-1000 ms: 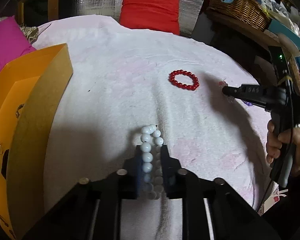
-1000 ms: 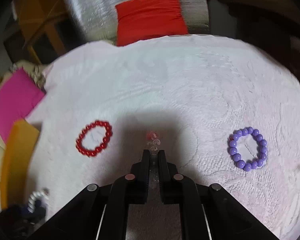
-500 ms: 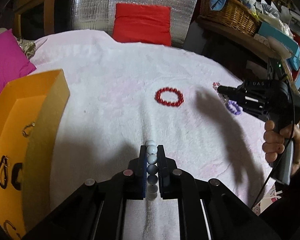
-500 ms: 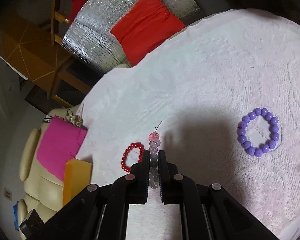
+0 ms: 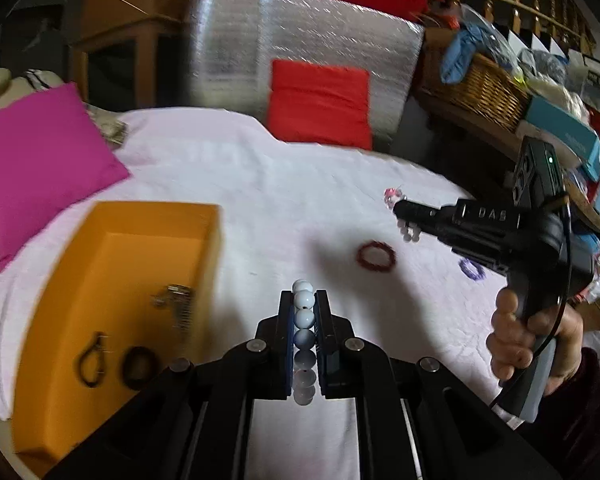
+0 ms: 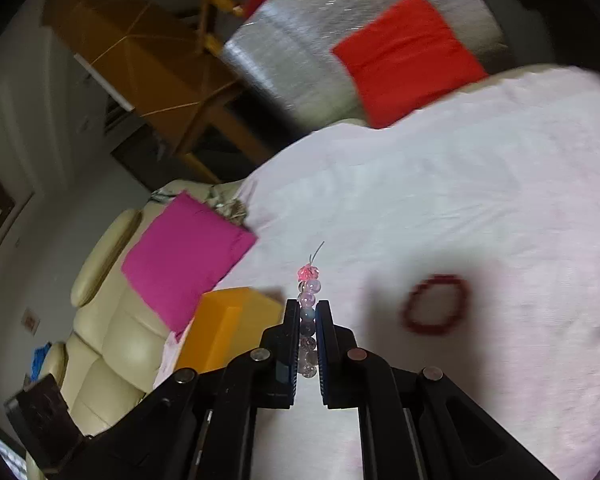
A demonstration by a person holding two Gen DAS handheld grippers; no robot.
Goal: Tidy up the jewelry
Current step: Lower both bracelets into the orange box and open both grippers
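Observation:
My left gripper [image 5: 304,304] is shut on a white bead bracelet [image 5: 303,318], held up above the pale pink cloth [image 5: 260,184]. To its left lies an open orange box [image 5: 112,280] with a few dark and metal pieces inside. My right gripper [image 6: 309,308] is shut on a clear pink bead bracelet [image 6: 309,286] with a pink charm on top; the right gripper [image 5: 400,206] also shows in the left wrist view, lifted at the right. A red bead bracelet [image 5: 376,256] [image 6: 436,304] and a purple bead bracelet [image 5: 472,269] lie on the cloth.
A magenta cushion [image 5: 40,160] sits at the cloth's left, a red cushion [image 5: 320,104] against a silver panel at the back. A wicker basket [image 5: 476,84] and clutter fill the shelf at right. A cream sofa [image 6: 100,320] is left of the orange box [image 6: 228,328].
Both grippers have risen off the cloth with their bracelets. The left one closed tight on the white beads and swung toward the orange box; the right one turned left.

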